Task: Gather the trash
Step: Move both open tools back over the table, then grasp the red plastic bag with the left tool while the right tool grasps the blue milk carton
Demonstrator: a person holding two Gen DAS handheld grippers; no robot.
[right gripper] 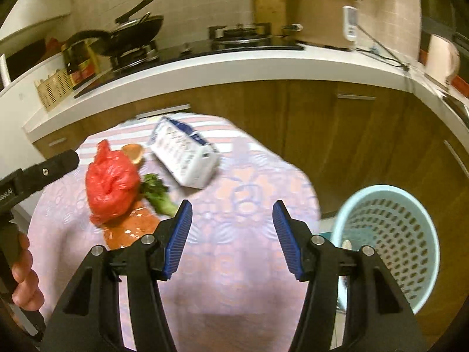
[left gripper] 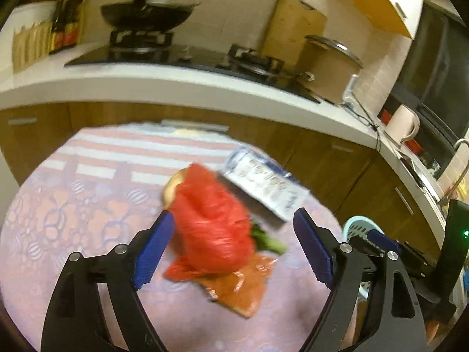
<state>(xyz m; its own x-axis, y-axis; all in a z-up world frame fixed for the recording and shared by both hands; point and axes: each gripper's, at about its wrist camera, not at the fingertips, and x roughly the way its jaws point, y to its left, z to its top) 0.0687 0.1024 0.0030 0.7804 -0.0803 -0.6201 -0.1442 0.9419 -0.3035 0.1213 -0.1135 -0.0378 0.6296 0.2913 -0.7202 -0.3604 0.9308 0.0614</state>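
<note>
Trash lies on a round table with a pink patterned cloth [left gripper: 73, 205] [right gripper: 234, 278]. It is a knotted red plastic bag [left gripper: 211, 220] [right gripper: 112, 184], a white and blue carton [left gripper: 263, 182] [right gripper: 184, 155] on its side, a flat orange wrapper [left gripper: 240, 287] [right gripper: 132, 228], a green vegetable scrap [left gripper: 269, 243] [right gripper: 158, 193] and a round orange-brown piece [left gripper: 174, 184] [right gripper: 133, 151]. My left gripper [left gripper: 232, 212] is wide open above the red bag, its pads not pressing on it. My right gripper [right gripper: 233, 202] is open over bare cloth, right of the trash, with nothing between its fingers.
A pale blue perforated basket [right gripper: 390, 234] [left gripper: 357, 228] stands beside the table on the right. Behind runs a white counter [right gripper: 234, 67] with a stove, a black wok [left gripper: 146, 14], a tan pot [right gripper: 319, 14] and a kettle [left gripper: 401, 123]. Wooden cabinets sit below. A hand [right gripper: 23, 275] holds the left gripper.
</note>
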